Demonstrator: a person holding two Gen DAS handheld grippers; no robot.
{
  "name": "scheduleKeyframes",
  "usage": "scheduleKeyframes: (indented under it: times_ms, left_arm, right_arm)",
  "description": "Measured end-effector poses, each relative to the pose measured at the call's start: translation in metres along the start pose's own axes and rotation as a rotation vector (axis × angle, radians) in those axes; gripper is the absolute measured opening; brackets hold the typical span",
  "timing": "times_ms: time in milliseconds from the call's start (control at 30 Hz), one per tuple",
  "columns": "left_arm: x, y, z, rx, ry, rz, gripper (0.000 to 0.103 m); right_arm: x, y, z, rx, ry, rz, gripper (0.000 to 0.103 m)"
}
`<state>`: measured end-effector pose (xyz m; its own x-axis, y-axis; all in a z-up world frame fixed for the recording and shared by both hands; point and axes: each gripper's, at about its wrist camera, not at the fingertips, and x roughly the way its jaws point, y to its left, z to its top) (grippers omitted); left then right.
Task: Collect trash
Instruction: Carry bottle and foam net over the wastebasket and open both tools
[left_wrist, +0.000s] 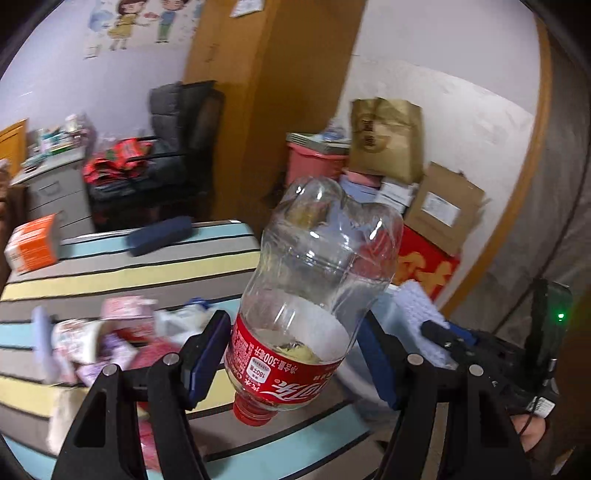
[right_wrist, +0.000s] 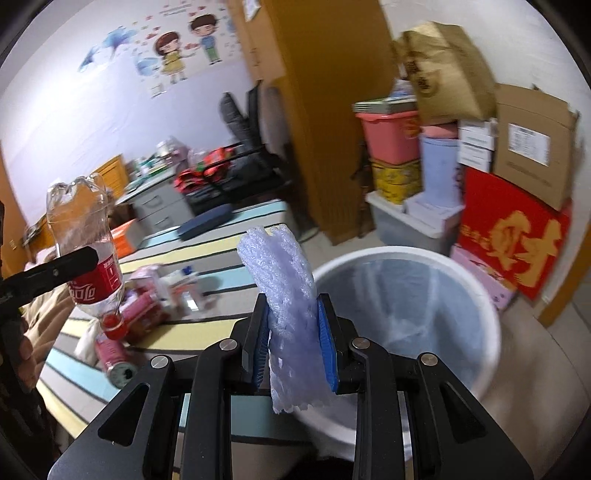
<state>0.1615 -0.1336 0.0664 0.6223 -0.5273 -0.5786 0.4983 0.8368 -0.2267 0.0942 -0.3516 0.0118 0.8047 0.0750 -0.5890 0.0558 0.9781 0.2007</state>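
My left gripper (left_wrist: 291, 354) is shut on an empty clear plastic cola bottle (left_wrist: 314, 295) with a red label, held upside down with its red cap low, above the striped table. The bottle also shows in the right wrist view (right_wrist: 85, 243), at the left. My right gripper (right_wrist: 293, 332) is shut on a pale blue foam wrap sheet (right_wrist: 284, 284), held upright just left of a white trash bin (right_wrist: 480, 295) lined with a clear bag. The right gripper also shows in the left wrist view (left_wrist: 443, 336), at the right. More trash (right_wrist: 147, 302) lies on the table: pink wrappers, a can.
The striped table (right_wrist: 207, 251) holds an orange box (left_wrist: 33, 247) and a dark blue case (left_wrist: 159, 234). Behind the bin stand a red box (right_wrist: 517, 251), cardboard boxes, a pink bin (right_wrist: 391, 136) and a paper bag. A chair and grey drawers are at the back.
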Motion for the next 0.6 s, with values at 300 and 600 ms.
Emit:
scheduleKeyframes:
  times_ms: [300, 600]
  left_arm:
    - [0.05, -0.064, 0.011, 0.017, 0.042, -0.209, 0.072]
    - [0.099, -0.099, -0.001, 0.039, 0.146, -0.273, 0.072]
  right_arm:
    - [0.002, -0.039, -0.007, 0.069, 0.032, -0.115, 0.026]
    - [0.013, -0.065, -0.016, 0.093, 0.092, -0.184, 0.027]
